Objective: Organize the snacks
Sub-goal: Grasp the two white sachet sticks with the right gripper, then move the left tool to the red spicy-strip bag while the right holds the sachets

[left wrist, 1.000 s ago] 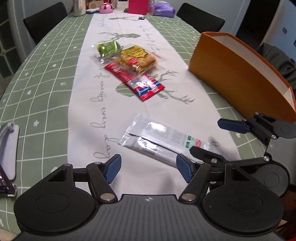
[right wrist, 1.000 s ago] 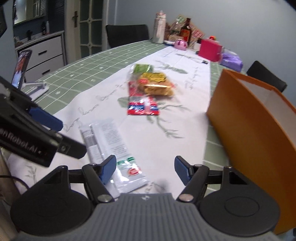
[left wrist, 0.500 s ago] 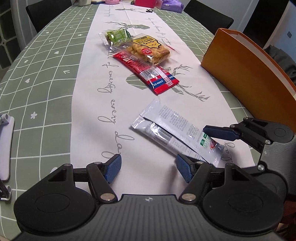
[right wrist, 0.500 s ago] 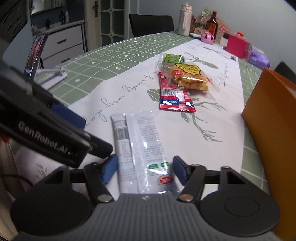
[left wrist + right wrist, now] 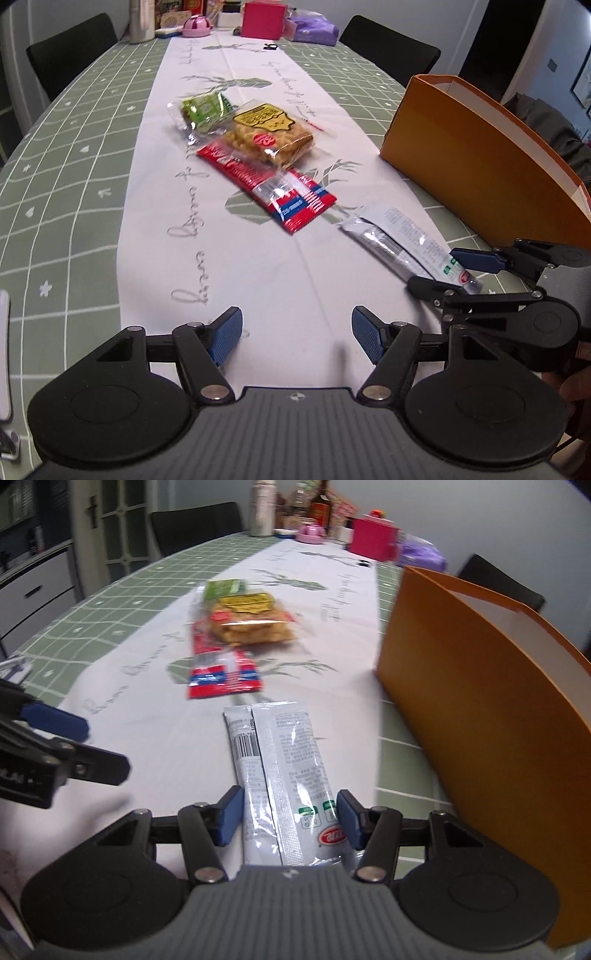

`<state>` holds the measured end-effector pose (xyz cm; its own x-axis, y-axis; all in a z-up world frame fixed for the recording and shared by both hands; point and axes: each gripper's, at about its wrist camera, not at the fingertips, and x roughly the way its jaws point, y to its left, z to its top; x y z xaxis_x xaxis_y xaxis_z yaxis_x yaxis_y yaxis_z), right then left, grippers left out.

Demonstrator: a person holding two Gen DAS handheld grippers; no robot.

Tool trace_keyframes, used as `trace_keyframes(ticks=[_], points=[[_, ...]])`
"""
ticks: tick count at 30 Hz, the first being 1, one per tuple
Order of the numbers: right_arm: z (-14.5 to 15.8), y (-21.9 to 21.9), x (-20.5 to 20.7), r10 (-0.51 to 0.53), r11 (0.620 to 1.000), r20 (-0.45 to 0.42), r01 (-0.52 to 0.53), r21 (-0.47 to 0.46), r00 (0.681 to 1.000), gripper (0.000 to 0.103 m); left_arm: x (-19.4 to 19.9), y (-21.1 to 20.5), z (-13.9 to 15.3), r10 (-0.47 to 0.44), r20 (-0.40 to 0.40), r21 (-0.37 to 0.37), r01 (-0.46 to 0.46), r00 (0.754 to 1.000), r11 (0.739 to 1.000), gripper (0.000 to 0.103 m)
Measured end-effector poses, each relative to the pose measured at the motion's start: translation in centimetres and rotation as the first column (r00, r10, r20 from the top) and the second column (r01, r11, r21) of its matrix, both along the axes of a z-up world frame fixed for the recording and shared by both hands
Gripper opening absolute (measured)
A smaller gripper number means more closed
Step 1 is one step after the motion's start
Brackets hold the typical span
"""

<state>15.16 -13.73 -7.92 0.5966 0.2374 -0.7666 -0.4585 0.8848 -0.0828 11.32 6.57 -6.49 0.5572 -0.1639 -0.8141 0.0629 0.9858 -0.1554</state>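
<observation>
Two silver stick packets (image 5: 284, 760) lie side by side on the white runner, flat and lengthwise between the fingers of my right gripper (image 5: 290, 814). Its jaws are closing, with the blue pads right at the packets' outer edges and no clear squeeze showing. In the left wrist view the same packets (image 5: 402, 240) and the right gripper (image 5: 447, 271) sit at the right. My left gripper (image 5: 297, 334) is open over bare runner, holding nothing. Farther up lie a red packet (image 5: 273, 188), a yellow cracker pack (image 5: 269, 136) and a green packet (image 5: 203, 107).
A tall orange box (image 5: 480, 709) with an open top stands right beside the packets, on the green checked tablecloth (image 5: 74, 192). A pink box (image 5: 264, 18), a purple bag and bottles crowd the far end. Black chairs ring the table. A white stand (image 5: 3, 332) lies at the left edge.
My right gripper has slid forward until the silver packets lie between its fingers, and its jaws have narrowed. The left gripper has drifted left, so the packets now lie to its right.
</observation>
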Motion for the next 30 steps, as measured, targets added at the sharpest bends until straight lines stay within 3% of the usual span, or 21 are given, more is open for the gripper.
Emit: trace_keyframes(ticks=[3, 10, 16, 23, 30], points=[[0.0, -0.5, 0.7, -0.029, 0.999, 0.011, 0.03, -0.014, 1.0, 0.055, 0.8, -0.5, 0.1, -0.023, 0.028, 0.017, 0.022, 0.999, 1.0, 0.081], [0.1, 0.2, 1.5, 0.037, 0.999, 0.037, -0.036, -0.028, 0.999, 0.064, 2.6, -0.9, 0.0, -0.073, 0.09, 0.042, 0.069, 0.993, 0.997, 0.086], [-0.3, 0.9, 2.1, 0.076, 0.997, 0.037, -0.075, -0.026, 0.996, 0.065, 4.7, -0.9, -0.2, -0.054, 0.128, 0.049, 0.048, 0.99, 0.998, 0.088], [-0.4, 1.0, 2.8, 0.071, 0.997, 0.037, -0.071, -0.006, 0.997, 0.065, 7.7, -1.3, -1.1, 0.093, 0.08, -0.042, -0.09, 0.992, 0.995, 0.088], [-0.5, 0.9, 2.8, 0.062, 0.998, 0.038, -0.063, 0.011, 0.997, 0.065, 9.7, -2.2, -1.8, 0.212, 0.069, -0.032, -0.21, 0.975, 0.977, 0.092]])
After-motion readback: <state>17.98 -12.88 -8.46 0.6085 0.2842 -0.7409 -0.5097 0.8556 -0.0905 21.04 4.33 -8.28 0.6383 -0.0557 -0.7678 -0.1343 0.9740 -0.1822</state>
